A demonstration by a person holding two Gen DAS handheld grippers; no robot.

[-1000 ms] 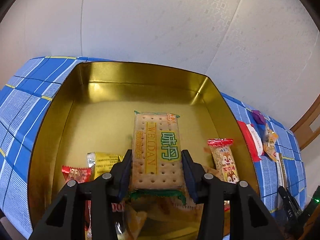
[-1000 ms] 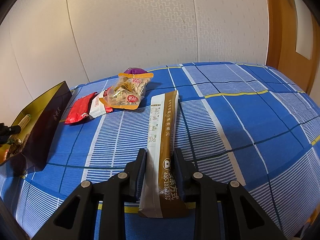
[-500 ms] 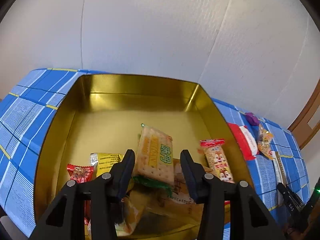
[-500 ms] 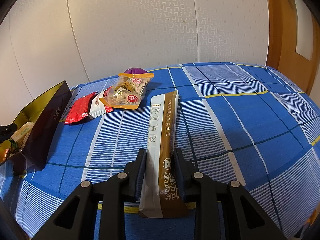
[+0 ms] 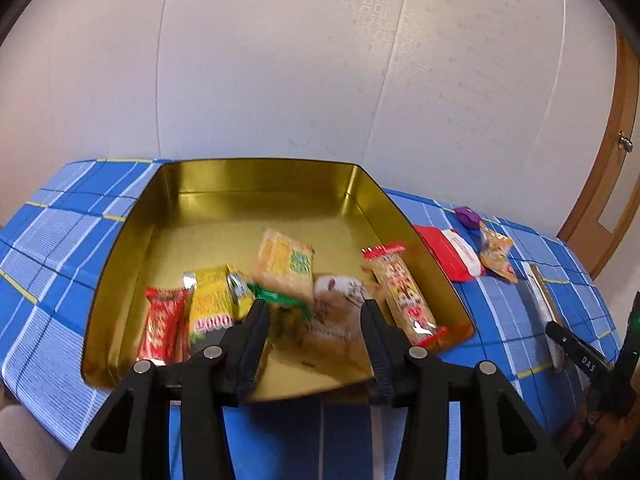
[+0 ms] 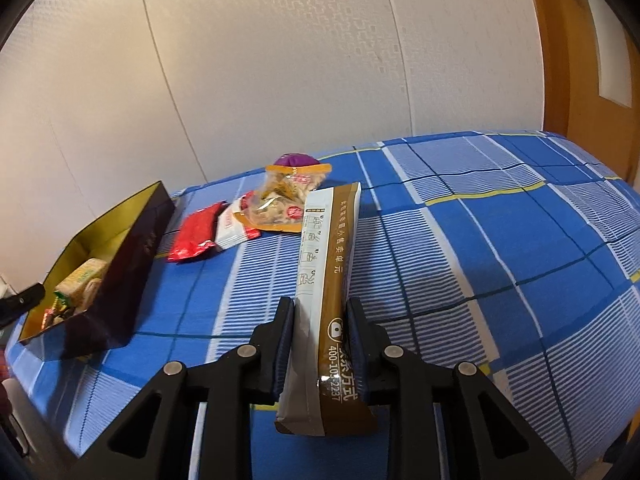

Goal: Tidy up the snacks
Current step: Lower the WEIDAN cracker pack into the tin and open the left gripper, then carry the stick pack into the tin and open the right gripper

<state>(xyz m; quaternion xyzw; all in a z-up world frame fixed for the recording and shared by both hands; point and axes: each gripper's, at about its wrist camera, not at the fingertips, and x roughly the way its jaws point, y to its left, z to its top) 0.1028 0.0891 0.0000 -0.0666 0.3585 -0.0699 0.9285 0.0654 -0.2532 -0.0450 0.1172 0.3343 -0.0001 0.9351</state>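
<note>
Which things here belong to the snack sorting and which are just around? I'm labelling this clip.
Part of the job:
gold box
cracker pack and other packets in it
brown-and-white stick pack, in the right gripper
red packet, peanut bag, still out on the cloth
left gripper, empty

Just around:
blue checked cloth
wooden door

Far half of the gold box is lying bare; its near half is crowding up with packets from wall to wall. Box walls are standing up all round, blocking any sideways entry. Right of the box, a red packet, a white one and a clear bag are bunching close together. Beyond them, the blue checked cloth is stretching wide and bare toward the door.
</note>
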